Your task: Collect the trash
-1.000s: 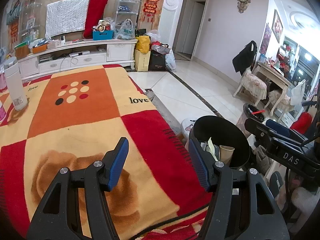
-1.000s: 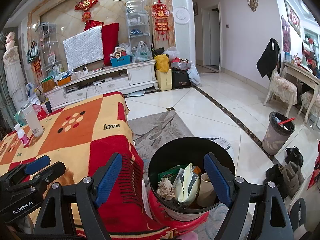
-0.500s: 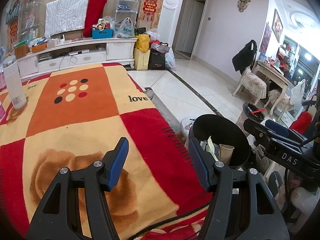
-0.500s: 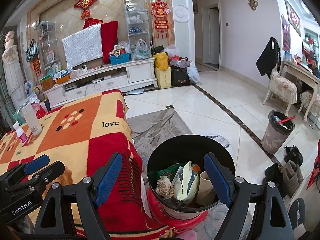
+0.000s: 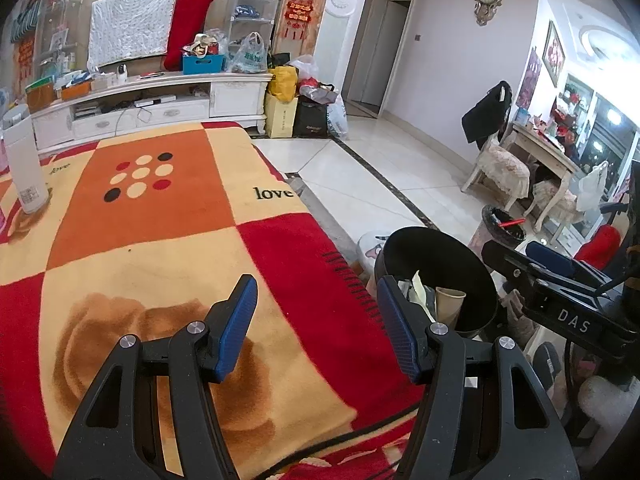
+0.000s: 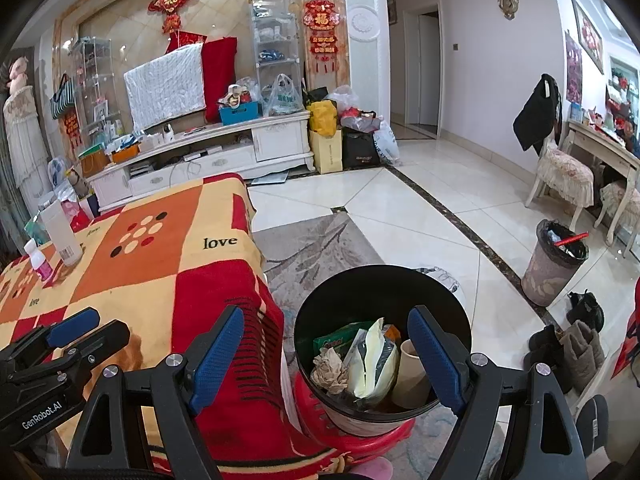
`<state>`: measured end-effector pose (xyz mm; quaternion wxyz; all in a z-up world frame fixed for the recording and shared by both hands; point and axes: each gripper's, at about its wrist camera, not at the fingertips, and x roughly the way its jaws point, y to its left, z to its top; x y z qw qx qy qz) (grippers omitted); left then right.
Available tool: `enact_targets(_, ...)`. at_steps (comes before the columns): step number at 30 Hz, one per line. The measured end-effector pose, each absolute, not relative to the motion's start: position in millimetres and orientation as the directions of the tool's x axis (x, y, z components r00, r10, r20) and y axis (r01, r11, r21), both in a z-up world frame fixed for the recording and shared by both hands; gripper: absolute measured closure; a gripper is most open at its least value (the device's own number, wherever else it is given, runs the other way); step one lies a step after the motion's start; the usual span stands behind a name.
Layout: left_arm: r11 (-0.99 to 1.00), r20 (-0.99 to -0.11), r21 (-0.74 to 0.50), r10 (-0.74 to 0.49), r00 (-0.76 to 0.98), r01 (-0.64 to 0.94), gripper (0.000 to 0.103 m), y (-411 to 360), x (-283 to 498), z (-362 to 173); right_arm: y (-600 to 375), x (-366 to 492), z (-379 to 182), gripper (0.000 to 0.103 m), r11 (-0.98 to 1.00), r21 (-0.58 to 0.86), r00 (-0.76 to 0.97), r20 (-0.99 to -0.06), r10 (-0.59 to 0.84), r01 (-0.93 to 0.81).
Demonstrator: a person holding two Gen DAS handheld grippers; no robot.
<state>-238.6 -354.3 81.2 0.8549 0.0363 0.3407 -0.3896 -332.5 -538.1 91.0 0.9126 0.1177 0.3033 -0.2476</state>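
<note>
A black trash bin [image 6: 380, 284] stands on a red stool beside the blanket-covered table [image 6: 152, 272]. Inside lie a crumpled tissue [image 6: 330, 368], a white and dark wrapper [image 6: 374, 360], a green packet [image 6: 338, 336] and a paper cup [image 6: 408, 376]. My right gripper [image 6: 326, 360] hovers over the bin, open, nothing between its blue pads. My left gripper [image 5: 316, 328] is open and empty above the table's near right corner; the bin [image 5: 436, 260] and paper cup [image 5: 450, 304] show to its right. The right gripper [image 5: 560, 280] is seen past the bin, the left gripper [image 6: 72, 336] at lower left.
A white bottle [image 5: 24, 168] stands at the table's far left, with a small pink-capped bottle [image 6: 38, 260] near it. A second bin [image 6: 554, 268] with a red stick stands on the tiled floor by a chair [image 6: 564, 176]. Shoes [image 6: 576, 344] lie at the right. A TV cabinet [image 5: 152, 100] lines the back wall.
</note>
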Motion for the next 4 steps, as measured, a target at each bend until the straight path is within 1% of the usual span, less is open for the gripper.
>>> enact_targets(4,0.703,-0.618,-0.210,-0.634,0.465,0.679,0.042,-345.0,-233.1,79.5,-533.5,-328.1,87.8,0.021,0.857,0.061,0.691,-0.623,-0.368,0.512)
